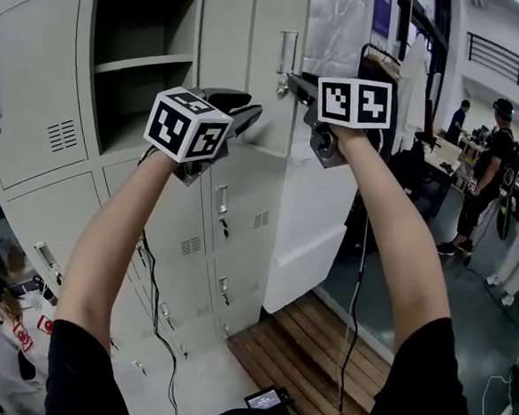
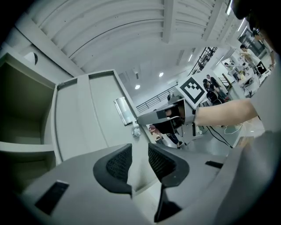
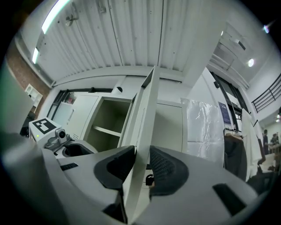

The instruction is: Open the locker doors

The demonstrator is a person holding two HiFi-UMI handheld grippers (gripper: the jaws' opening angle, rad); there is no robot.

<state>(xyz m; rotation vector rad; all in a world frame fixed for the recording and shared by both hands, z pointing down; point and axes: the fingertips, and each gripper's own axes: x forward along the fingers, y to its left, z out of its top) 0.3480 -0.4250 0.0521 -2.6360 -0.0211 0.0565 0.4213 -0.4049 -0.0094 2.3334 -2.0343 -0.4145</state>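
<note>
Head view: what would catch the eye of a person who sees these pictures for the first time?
The right tool grips the edge of an open locker door at top centre, and the left tool is open close beside it. Left of the door, the open compartment shows one shelf. At far right, a person in dark clothes stands in the hall.

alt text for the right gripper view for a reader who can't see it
The right gripper clamps the edge of an open locker door, one jaw on each side. Behind the door stands the open compartment with a shelf, under a ribbed white ceiling.
</note>
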